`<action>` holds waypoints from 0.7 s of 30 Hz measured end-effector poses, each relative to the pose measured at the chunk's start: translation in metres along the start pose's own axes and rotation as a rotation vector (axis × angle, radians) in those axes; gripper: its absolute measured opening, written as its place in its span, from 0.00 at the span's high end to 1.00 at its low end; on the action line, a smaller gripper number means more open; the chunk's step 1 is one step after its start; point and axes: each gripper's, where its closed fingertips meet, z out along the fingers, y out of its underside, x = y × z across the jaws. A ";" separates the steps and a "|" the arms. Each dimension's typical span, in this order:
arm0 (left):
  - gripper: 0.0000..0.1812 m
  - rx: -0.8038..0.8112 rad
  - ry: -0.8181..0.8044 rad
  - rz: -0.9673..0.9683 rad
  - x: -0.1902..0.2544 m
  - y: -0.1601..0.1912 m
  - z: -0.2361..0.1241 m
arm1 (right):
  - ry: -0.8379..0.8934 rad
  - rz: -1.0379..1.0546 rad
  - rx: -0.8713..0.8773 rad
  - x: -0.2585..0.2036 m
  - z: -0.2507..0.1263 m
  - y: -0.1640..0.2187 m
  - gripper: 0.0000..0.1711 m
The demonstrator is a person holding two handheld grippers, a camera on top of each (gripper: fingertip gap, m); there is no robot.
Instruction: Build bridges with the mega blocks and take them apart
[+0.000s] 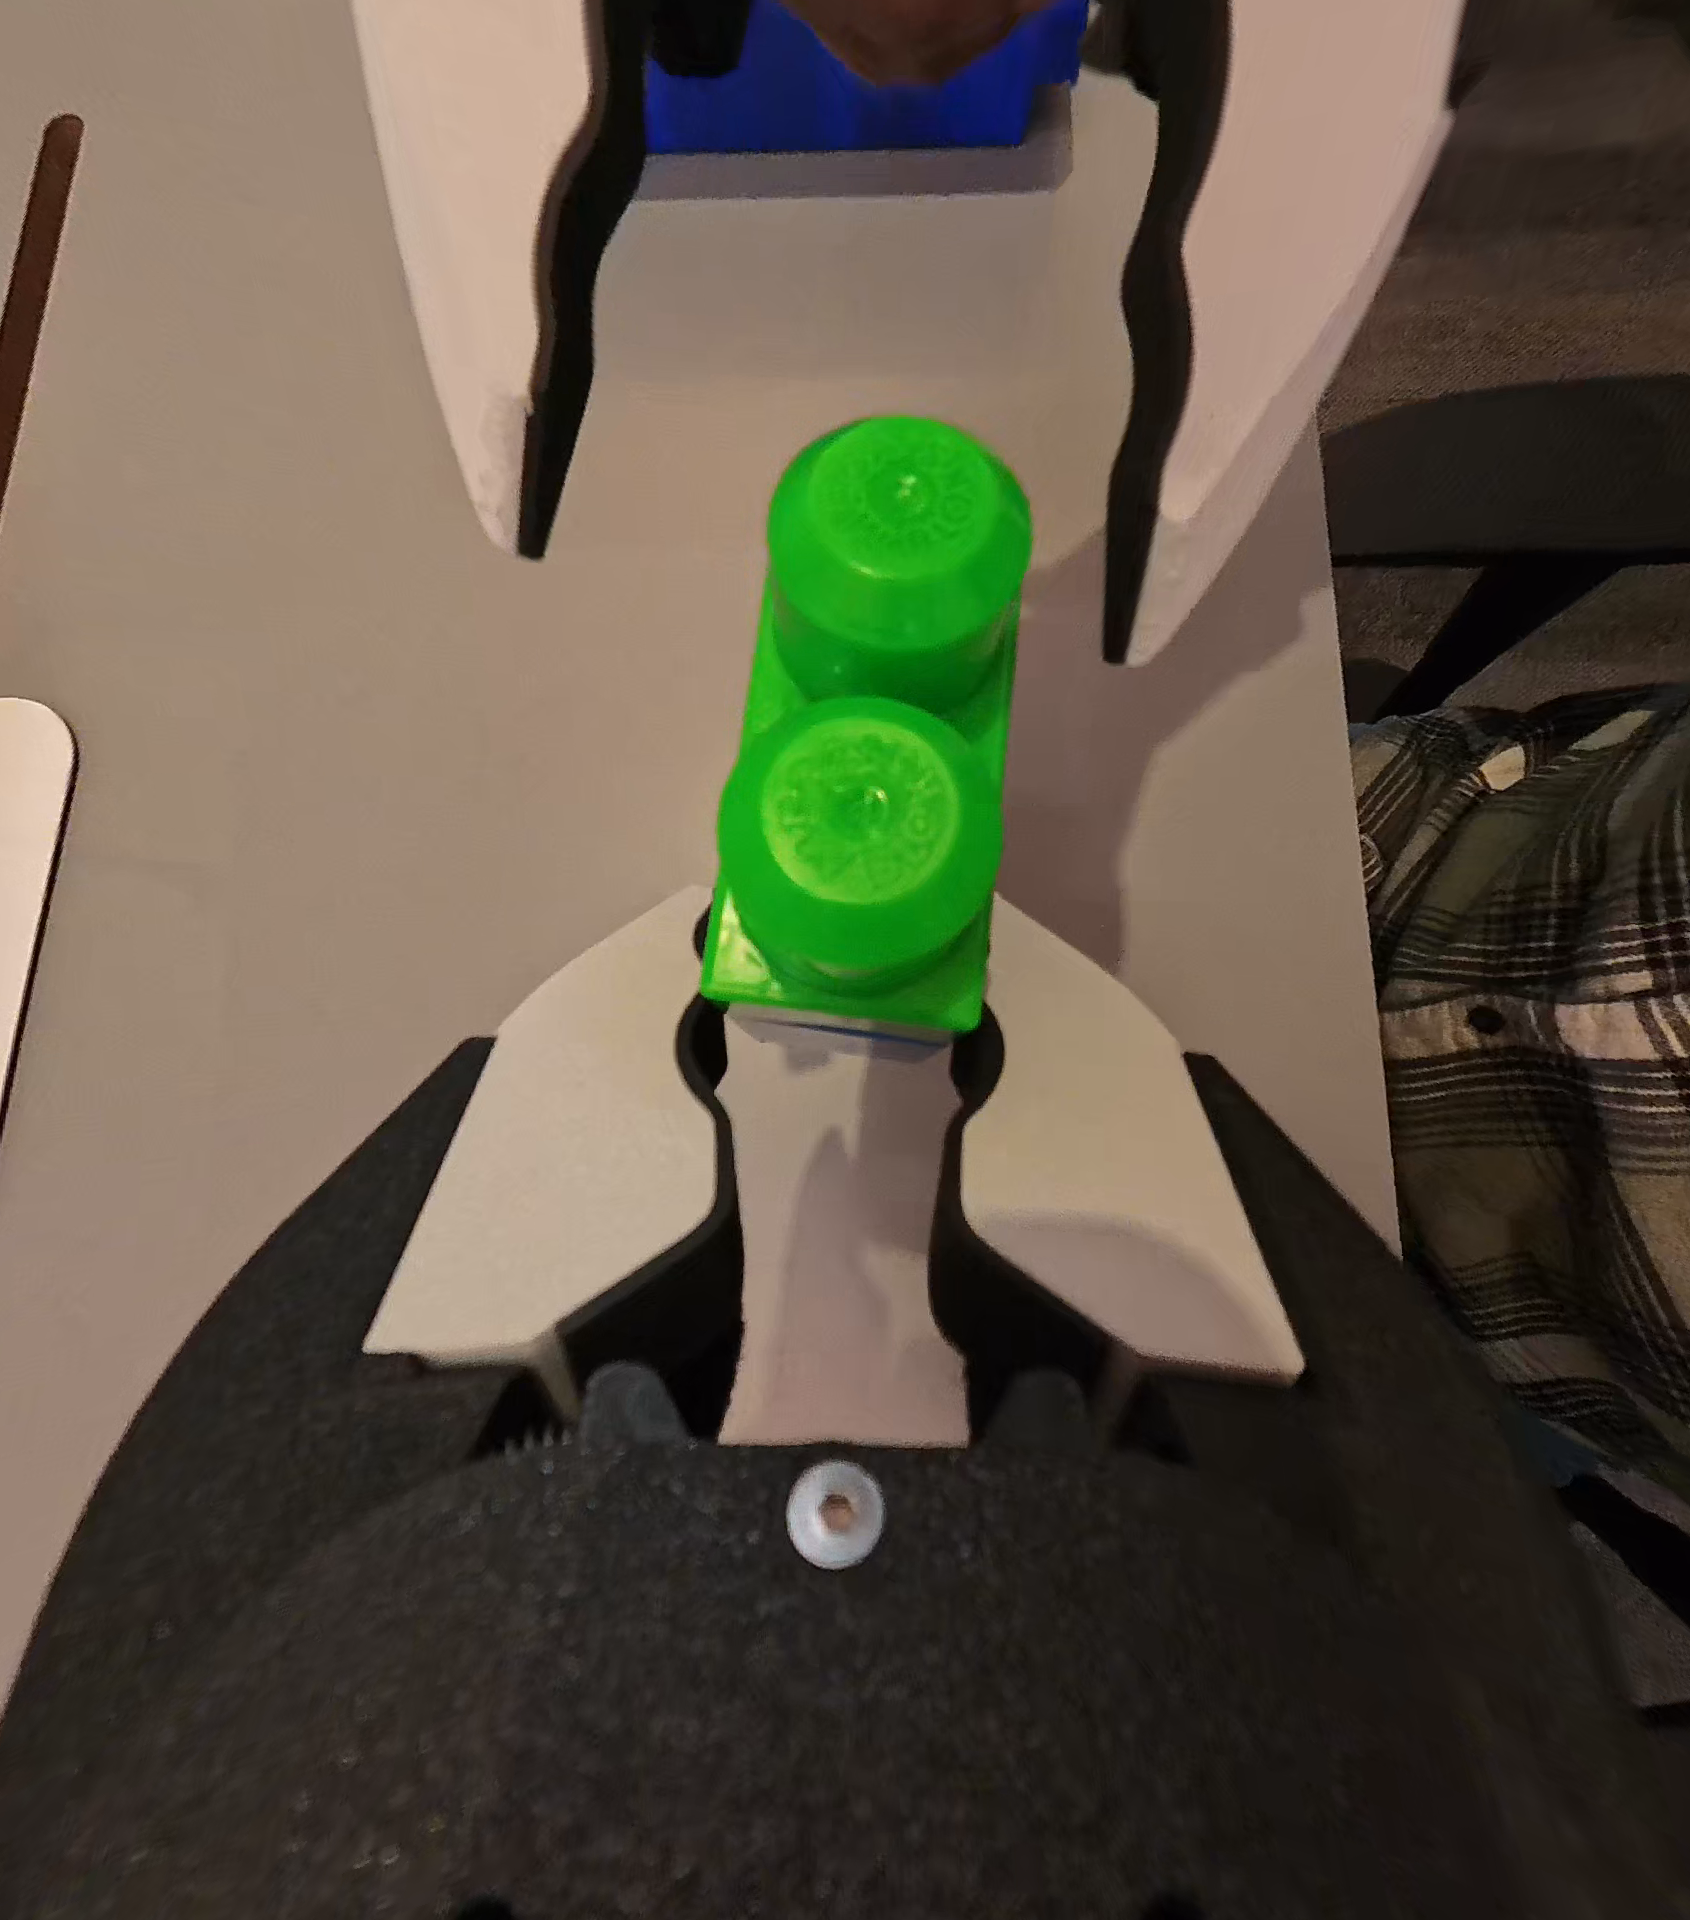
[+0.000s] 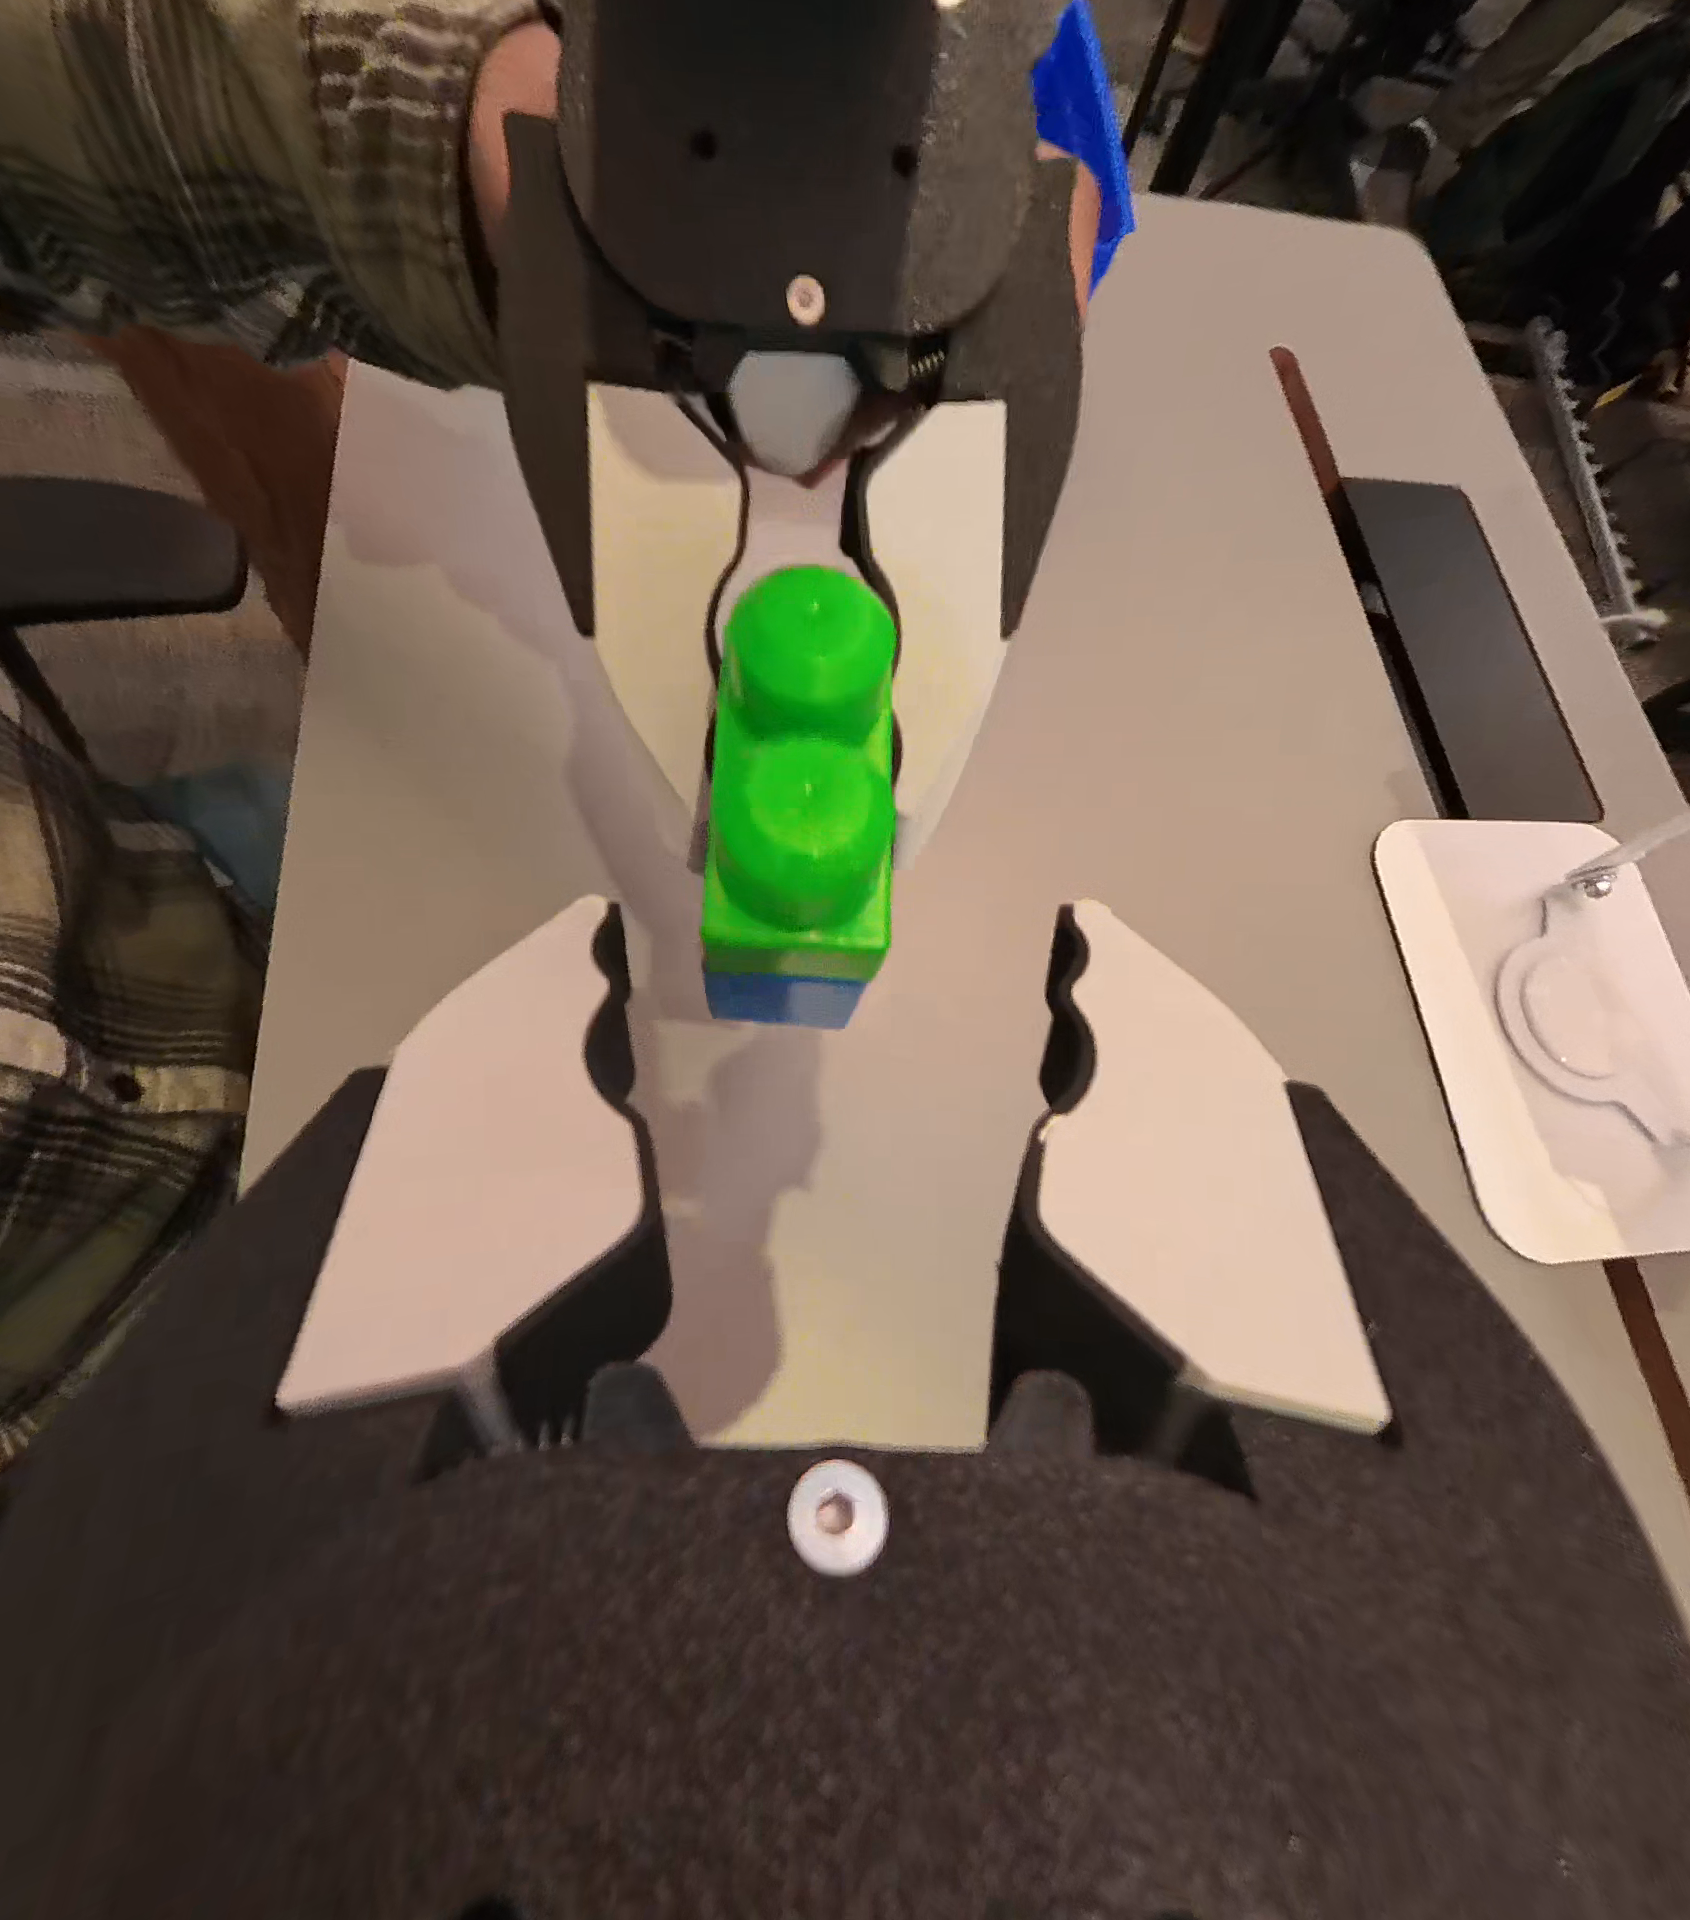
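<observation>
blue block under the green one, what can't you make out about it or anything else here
- Blue block: left wrist view, almost all covered by the green block; right wrist view shows one end face only.
- Left gripper: pad contact hidden by the green block in both views.
- Blue object, left wrist view: cut off by the top edge and the right gripper.

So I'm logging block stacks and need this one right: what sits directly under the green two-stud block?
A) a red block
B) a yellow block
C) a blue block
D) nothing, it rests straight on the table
C: in the right wrist view a blue block shows directly beneath the green block, with the left gripper closed on the stack's near end and the right gripper open in front of it.
</observation>
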 end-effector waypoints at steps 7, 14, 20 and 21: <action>0.78 -0.015 -0.011 0.006 0.001 -0.006 0.006 | -0.056 -0.006 -0.060 0.000 0.010 -0.007 0.64; 0.78 0.005 -0.002 0.000 0.002 -0.013 0.012 | -0.131 -0.017 -0.108 -0.009 0.006 -0.001 0.80; 0.77 0.099 0.005 0.013 0.001 -0.036 0.018 | -0.126 -0.062 -0.117 -0.003 -0.013 0.007 0.80; 0.77 0.110 -0.002 0.020 0.000 -0.039 0.018 | -0.116 -0.066 -0.124 0.000 -0.019 0.010 0.80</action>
